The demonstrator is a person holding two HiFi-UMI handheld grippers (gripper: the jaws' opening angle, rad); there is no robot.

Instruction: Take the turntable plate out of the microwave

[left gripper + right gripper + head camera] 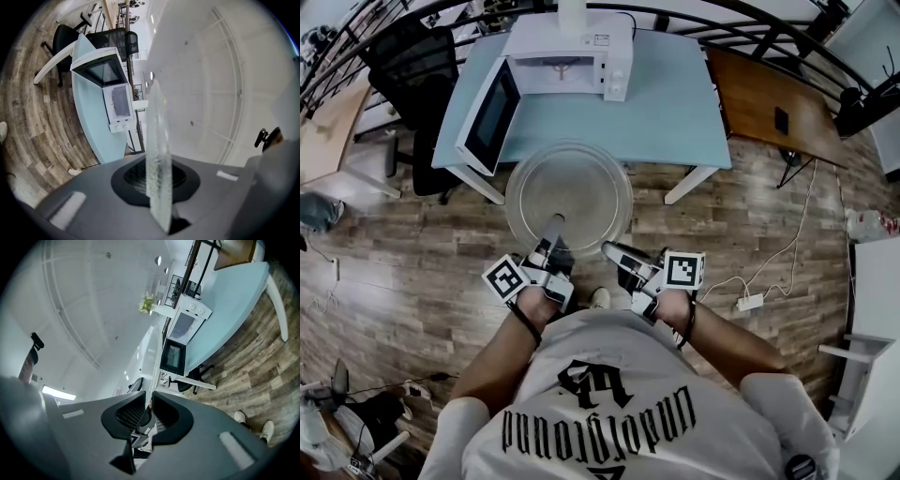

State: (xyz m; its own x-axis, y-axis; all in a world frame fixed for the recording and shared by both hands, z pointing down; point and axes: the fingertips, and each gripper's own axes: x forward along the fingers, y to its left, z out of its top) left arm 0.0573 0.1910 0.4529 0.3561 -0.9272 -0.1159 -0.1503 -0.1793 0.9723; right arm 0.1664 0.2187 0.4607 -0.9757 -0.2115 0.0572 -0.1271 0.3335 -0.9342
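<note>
The left gripper (553,225) is clamped on the near rim of the glass turntable plate (569,192). Its own view shows the glass edge-on, pinched between the pads. Just to its right, the right gripper (611,249) has its jaws nearly together on the same near rim, with the thin glass caught between them. Two grips side by side probably serve to hold the wide, slippery disc level and stop it tipping.

The plate is already out of the microwave (567,61). It hangs over the wooden floor (412,234), on the near side of the pale blue table (675,112).

At far left a black office chair (412,70) stands by the table's end. The microwave door (490,117) hangs open to the left, near the plate's far-left rim, and looks the likeliest thing to knock. To the right stands a brown wooden desk (769,103). A white power strip (750,302) lies on the floor, well apart from the plate.
</note>
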